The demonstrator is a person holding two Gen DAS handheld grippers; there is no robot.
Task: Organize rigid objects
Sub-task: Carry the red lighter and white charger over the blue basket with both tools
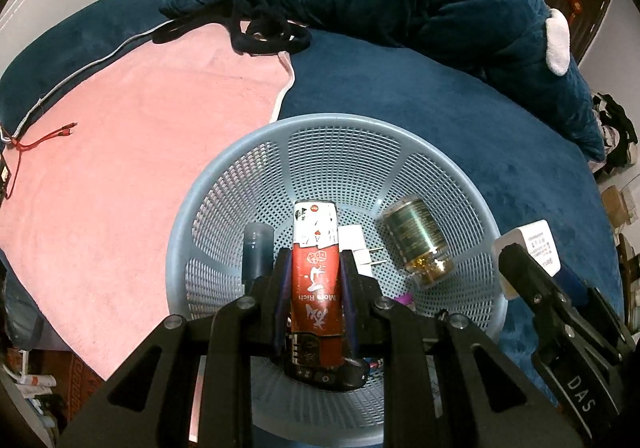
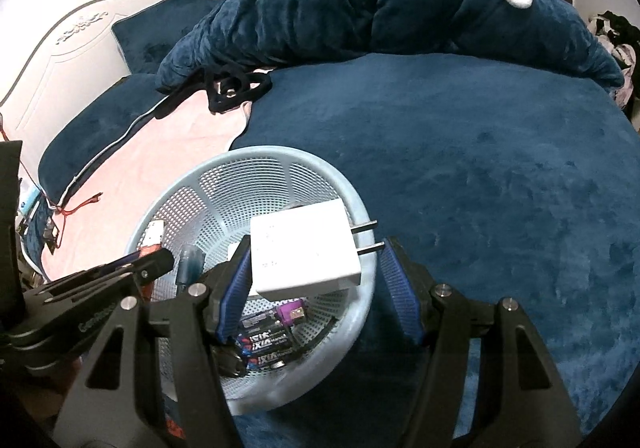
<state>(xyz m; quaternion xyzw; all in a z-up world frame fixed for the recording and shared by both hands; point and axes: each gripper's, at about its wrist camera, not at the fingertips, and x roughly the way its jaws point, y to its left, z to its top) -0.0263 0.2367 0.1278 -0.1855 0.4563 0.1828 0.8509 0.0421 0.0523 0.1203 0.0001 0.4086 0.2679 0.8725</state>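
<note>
Left fingers pinch red lighter mid-body over basket: light, stiff, slick. Right fingers clamp white charger: rigid, hold flat sides.

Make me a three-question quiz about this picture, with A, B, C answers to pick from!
1. Where is the jar?
A. on a chair
B. in the basket
C. on a shelf

2. What colour is the lighter in the left gripper?
A. green
B. yellow
C. red

3. What is the right gripper doing?
A. holding the white charger
B. hanging open with nothing in it
C. holding a spoon

Answers:
1. B, the jar lies on its side on the basket's mesh floor.
2. C, its body is red with white playing-card pictures.
3. A, the charger sits between the fingers, up above the basket.
</note>
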